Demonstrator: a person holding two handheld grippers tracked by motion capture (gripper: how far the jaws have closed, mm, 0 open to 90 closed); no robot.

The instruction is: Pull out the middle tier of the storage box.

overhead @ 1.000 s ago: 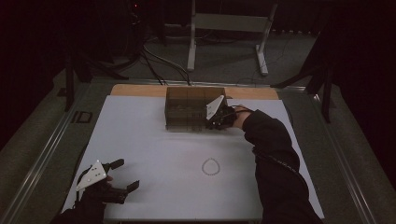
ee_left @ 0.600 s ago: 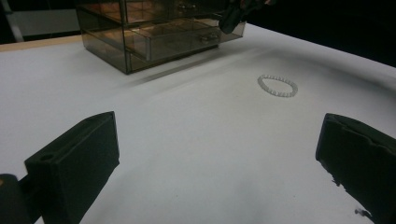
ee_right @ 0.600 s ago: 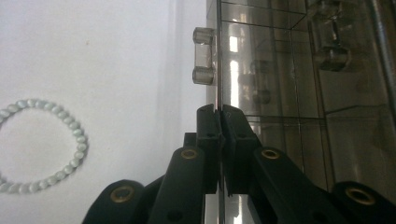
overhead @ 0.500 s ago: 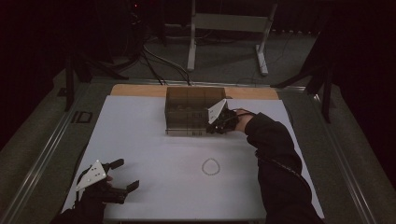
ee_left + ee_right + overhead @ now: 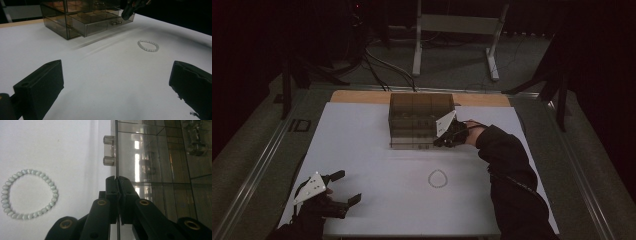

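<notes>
Right gripper view: our right gripper (image 5: 117, 180) pinched the front wall of the open drawer (image 5: 160, 177); left gripper (image 5: 343, 187) idled open. Bracelet (image 5: 437, 178) lay on the table, near the drawer. Judged next: release, fetch bracelet.

White table (image 5: 362, 150) carries 1 drawer box (image 5: 412, 107) and 1 bead bracelet (image 5: 437, 178).

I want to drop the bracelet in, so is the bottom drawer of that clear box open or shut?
Open. The bottom drawer juts out past the box, and the right gripper pinches its front wall.
</notes>
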